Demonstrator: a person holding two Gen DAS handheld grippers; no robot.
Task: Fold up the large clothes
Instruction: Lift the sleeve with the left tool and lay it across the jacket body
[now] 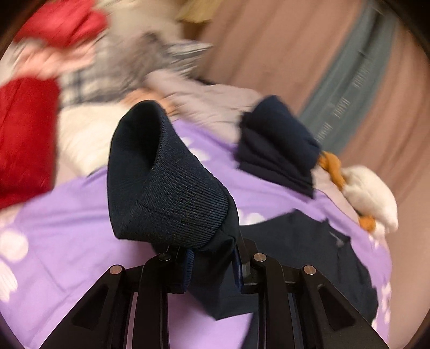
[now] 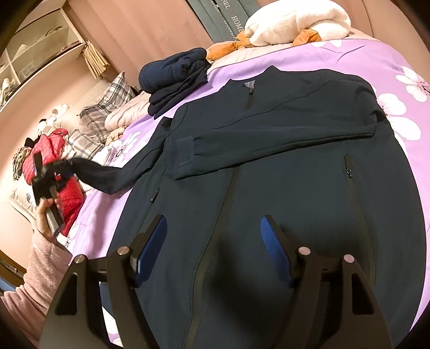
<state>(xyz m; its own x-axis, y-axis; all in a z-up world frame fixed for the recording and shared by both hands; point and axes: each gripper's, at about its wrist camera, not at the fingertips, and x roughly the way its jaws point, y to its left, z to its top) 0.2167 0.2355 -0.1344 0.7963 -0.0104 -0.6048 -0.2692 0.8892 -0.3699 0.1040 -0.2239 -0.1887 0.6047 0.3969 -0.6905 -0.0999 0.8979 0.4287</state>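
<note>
A dark navy zip jacket (image 2: 282,166) lies front-up on the purple flowered bedspread (image 2: 362,53). Its right sleeve (image 2: 268,137) is folded across the chest. My left gripper (image 1: 212,257) is shut on the ribbed cuff (image 1: 166,188) of the other sleeve and holds it raised; in the right wrist view that gripper (image 2: 57,171) pulls the sleeve (image 2: 113,174) out to the left, off the bed. My right gripper (image 2: 212,239) is open and empty, hovering over the jacket's lower front beside the zipper.
A folded navy garment (image 2: 174,77) lies near the jacket's collar. A white plush goose (image 2: 295,21) lies at the head of the bed. A red puffer jacket (image 2: 53,166), plaid pillows (image 2: 107,99) and a shelf unit (image 2: 40,48) are at the left.
</note>
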